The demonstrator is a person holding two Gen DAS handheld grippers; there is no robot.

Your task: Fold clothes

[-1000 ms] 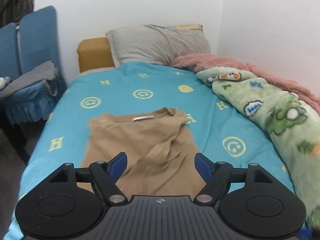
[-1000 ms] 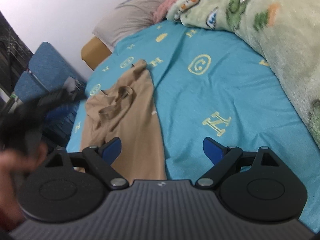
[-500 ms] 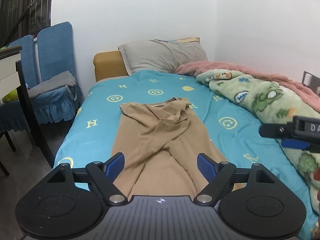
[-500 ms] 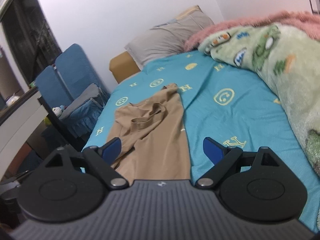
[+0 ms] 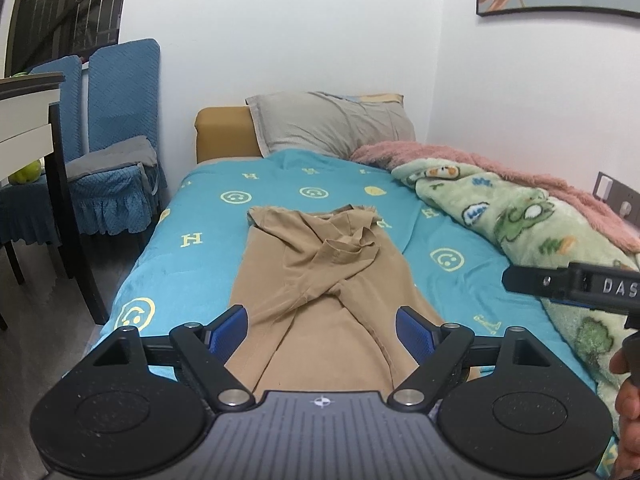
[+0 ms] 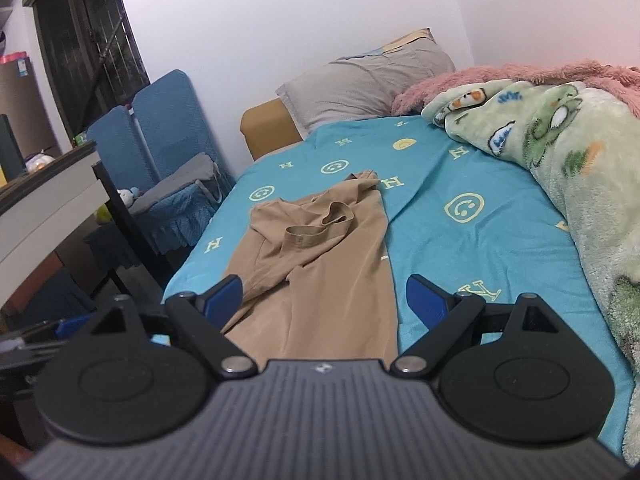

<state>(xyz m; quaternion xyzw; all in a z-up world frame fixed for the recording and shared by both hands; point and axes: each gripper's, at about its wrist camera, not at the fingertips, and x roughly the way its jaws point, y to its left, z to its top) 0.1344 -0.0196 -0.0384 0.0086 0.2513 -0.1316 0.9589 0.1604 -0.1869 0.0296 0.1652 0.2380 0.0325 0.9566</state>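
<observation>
A tan shirt (image 5: 320, 280) lies lengthwise down the bed (image 5: 208, 216), collar toward the pillow end; the left tongs (image 5: 320, 330), just widened and empty, hover at its near hem, the right tongs (image 6: 324, 300) open alongside.

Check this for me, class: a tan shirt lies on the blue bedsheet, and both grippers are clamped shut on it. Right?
Not quite. The tan shirt lies on the blue bedsheet, but both wrist views show the left gripper and right gripper open, holding nothing.
</observation>
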